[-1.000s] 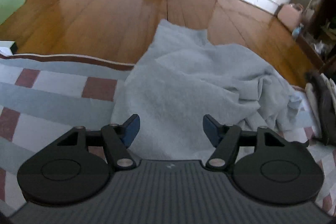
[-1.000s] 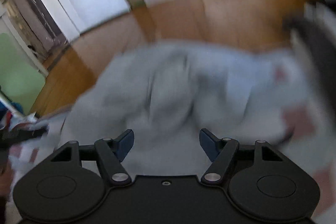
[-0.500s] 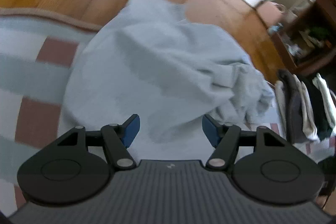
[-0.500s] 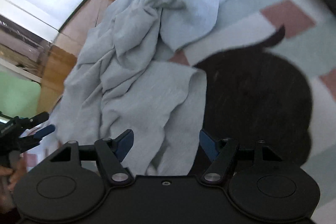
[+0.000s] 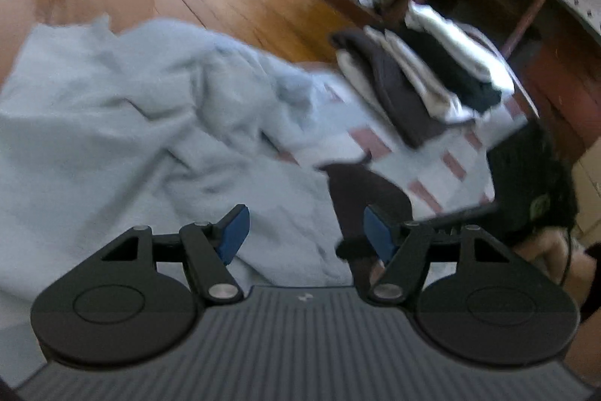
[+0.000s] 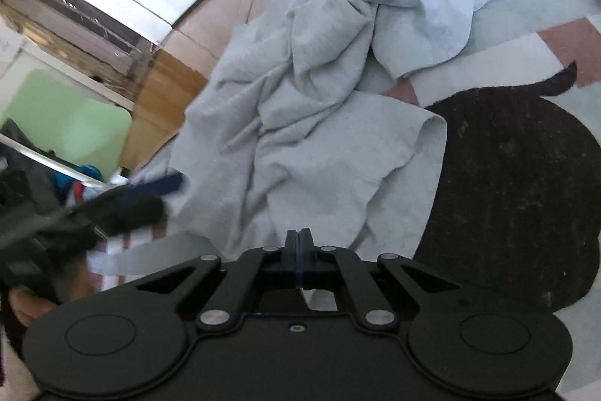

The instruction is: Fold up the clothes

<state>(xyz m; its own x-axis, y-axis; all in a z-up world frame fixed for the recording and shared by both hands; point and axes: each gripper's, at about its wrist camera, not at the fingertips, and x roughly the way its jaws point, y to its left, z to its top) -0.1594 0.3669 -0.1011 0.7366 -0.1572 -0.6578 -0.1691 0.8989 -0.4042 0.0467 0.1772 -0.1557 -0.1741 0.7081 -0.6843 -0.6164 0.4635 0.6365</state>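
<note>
Left wrist view: the left tongs [image 5: 302, 230] stand agape above the crumpled pale-blue garment [image 5: 131, 123] on the checked rug [image 5: 443, 168]; right wrist view: the right tongs [image 6: 298, 243] are closed at its near hem, apparently pinching the soft, limp cloth, best gripped at hems.

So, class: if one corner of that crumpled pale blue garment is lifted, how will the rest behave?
The pale blue garment lies in soft creases and overlapping folds, so it is probably floppy and would drape rather than hold shape. It looks thin, so likely light. Its bunched layers may drag across the checked rug and unfold unevenly.
</note>
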